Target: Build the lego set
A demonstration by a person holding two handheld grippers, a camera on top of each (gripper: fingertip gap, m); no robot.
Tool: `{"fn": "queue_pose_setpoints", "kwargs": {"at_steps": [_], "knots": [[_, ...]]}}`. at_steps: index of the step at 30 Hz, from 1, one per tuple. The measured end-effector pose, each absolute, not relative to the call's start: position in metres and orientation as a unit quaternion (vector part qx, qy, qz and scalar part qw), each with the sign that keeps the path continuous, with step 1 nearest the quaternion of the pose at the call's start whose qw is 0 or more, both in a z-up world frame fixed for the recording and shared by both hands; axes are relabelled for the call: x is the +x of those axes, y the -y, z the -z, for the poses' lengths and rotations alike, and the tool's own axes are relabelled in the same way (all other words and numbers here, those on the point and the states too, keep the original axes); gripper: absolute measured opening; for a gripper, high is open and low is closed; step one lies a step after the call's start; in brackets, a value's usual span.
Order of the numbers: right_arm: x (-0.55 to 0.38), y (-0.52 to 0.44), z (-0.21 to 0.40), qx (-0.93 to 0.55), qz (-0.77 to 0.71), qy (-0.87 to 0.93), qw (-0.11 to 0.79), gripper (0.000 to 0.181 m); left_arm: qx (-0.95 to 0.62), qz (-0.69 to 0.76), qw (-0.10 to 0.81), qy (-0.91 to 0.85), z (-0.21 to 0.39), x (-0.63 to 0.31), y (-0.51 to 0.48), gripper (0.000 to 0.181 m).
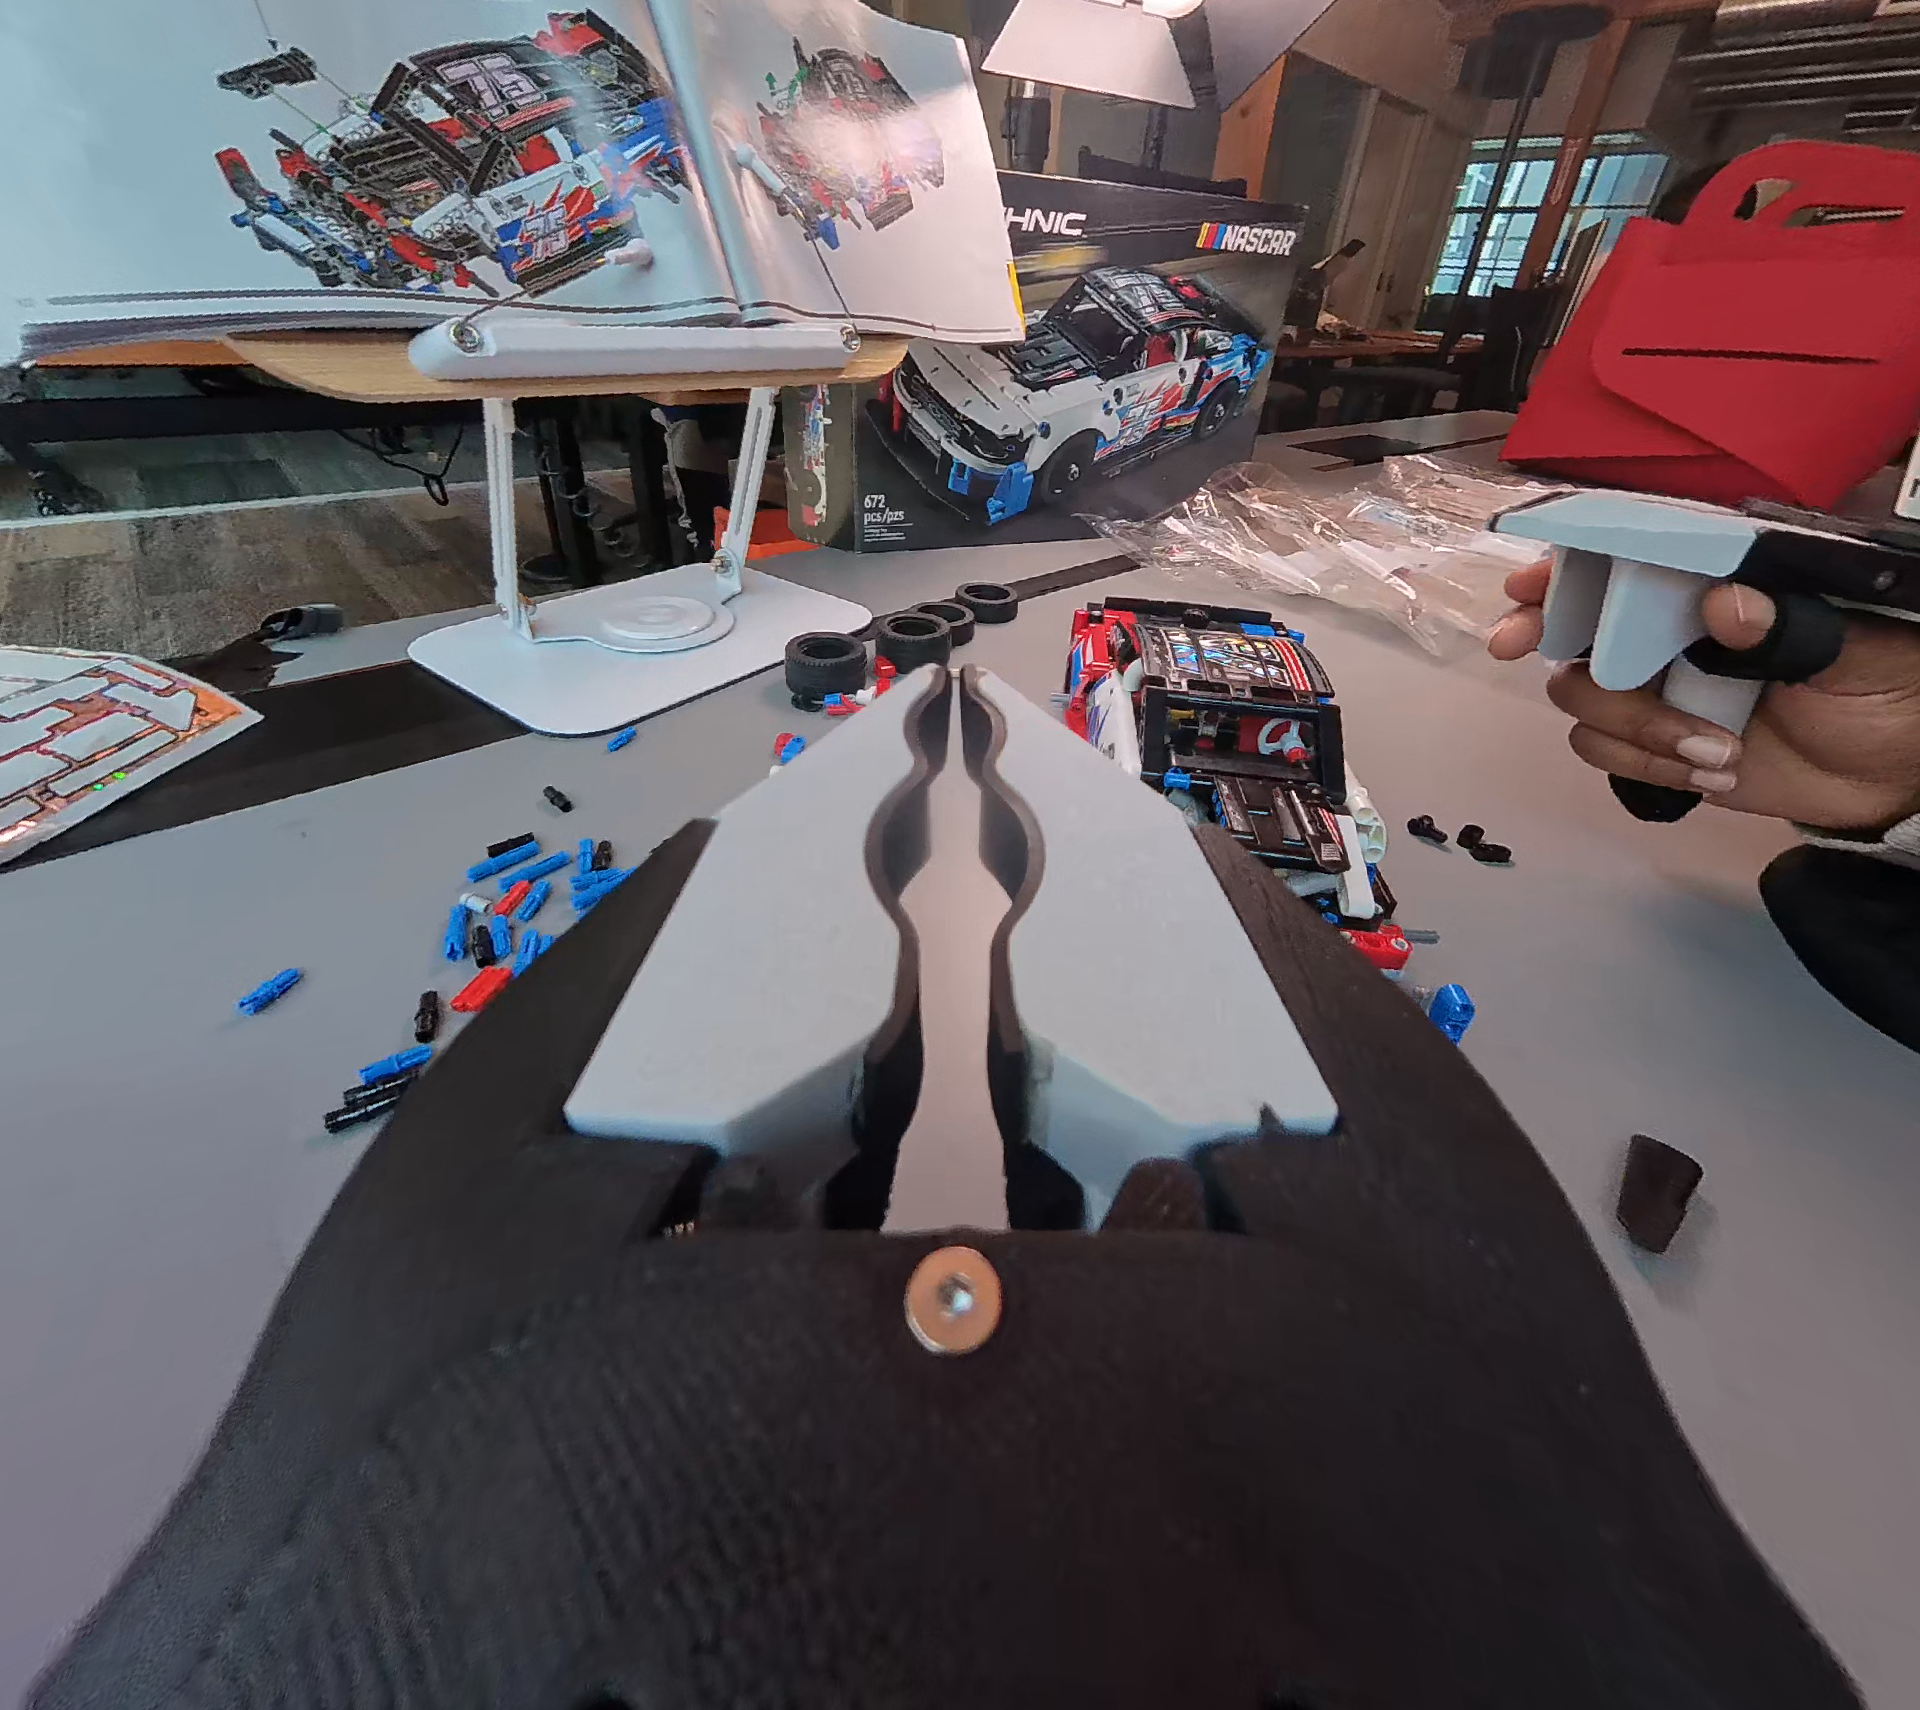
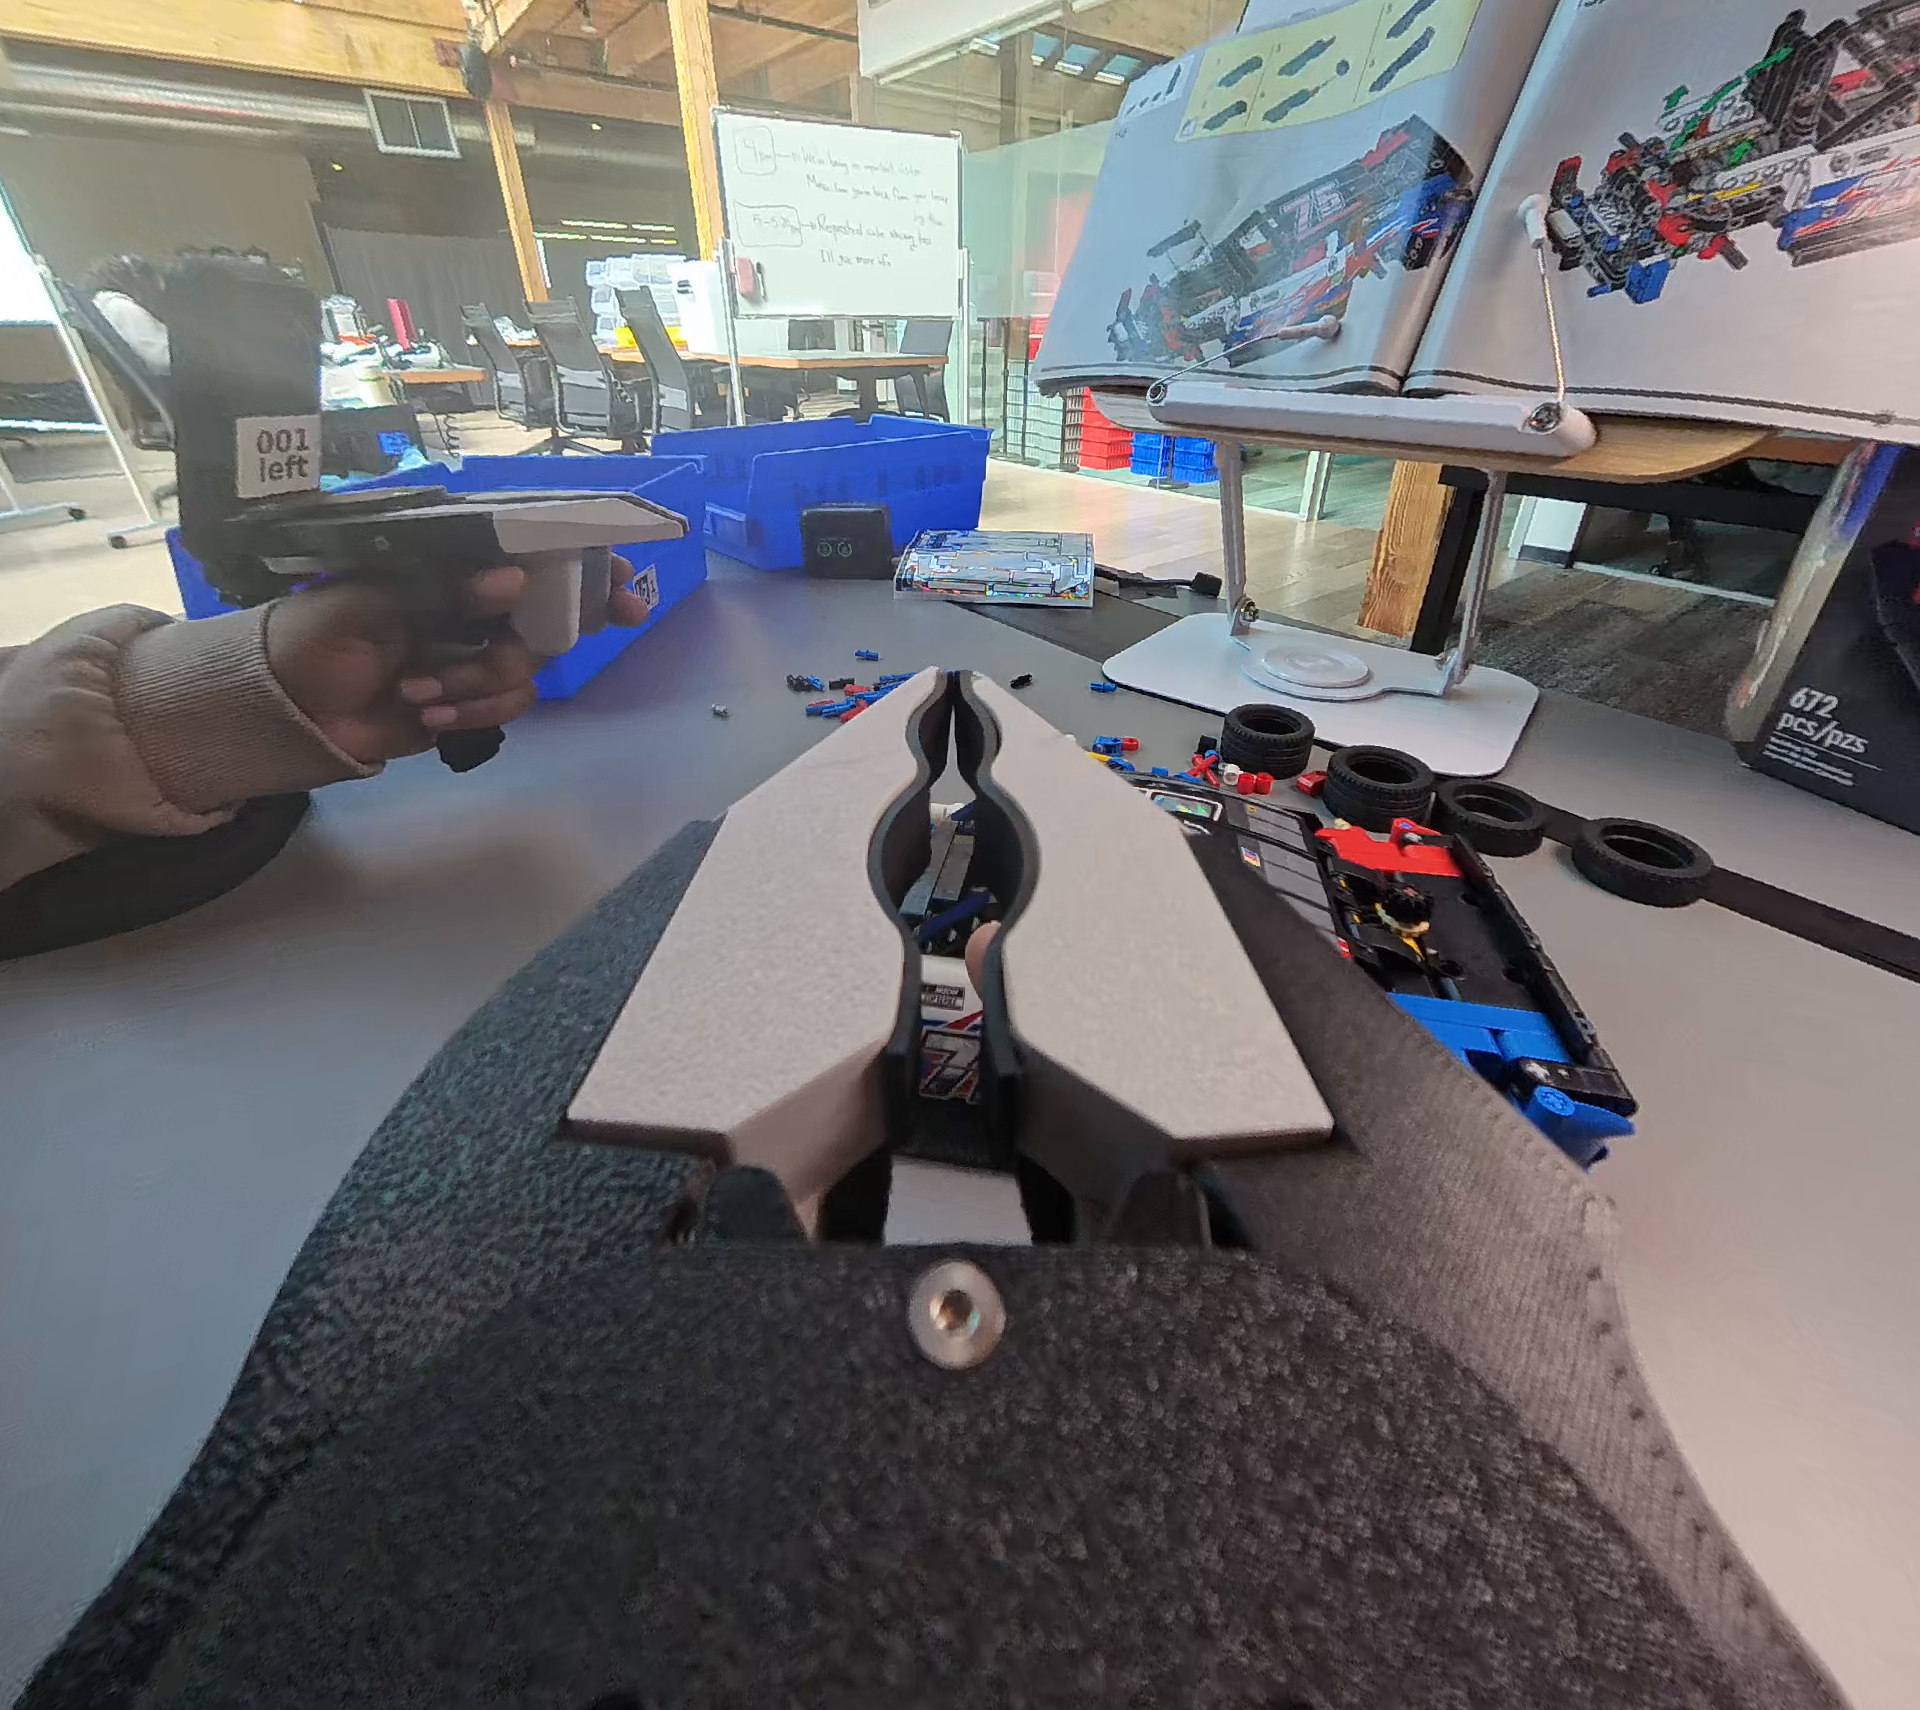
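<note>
Lego car (image 1: 1236,756), partly built, lies on the grey bench (image 1: 727,839), its long axis running away from me. My left claw (image 1: 957,673) has its tips together, empty, with the car just to its right. My right claw (image 2: 957,675) is likewise closed and empty, hovering directly over the car's near end, so I judge it the nearer one. Loose pins (image 1: 520,891) lie scattered left; four tyres (image 1: 904,632) sit beyond.

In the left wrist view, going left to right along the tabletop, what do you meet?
Sticker sheet → scattered blue, red and black pins → book stand base → row of black tyres → partly built car → the hand holding the other tongs.
</note>
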State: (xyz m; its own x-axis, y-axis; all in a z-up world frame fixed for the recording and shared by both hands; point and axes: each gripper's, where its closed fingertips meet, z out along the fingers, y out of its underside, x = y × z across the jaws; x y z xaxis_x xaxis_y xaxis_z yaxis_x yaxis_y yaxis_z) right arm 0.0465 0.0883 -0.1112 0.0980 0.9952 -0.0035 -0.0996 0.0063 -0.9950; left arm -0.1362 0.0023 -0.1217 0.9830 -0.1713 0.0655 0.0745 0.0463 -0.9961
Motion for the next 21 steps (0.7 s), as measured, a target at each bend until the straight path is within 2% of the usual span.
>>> {"fn": "queue_pose_setpoints", "kwargs": {"at_steps": [17,21], "knots": [[0.074,-0.127,0.086,-0.519,-0.501,0.34,0.603,0.005,-0.673,0.113,0.73,0.049,0.123,-0.164,-0.001,0.007],[0.078,-0.13,0.083,-0.519,-0.503,0.328,0.608,0.006,-0.665,0.106,0.739,0.039,0.118,-0.162,0.0,0.016]]}}
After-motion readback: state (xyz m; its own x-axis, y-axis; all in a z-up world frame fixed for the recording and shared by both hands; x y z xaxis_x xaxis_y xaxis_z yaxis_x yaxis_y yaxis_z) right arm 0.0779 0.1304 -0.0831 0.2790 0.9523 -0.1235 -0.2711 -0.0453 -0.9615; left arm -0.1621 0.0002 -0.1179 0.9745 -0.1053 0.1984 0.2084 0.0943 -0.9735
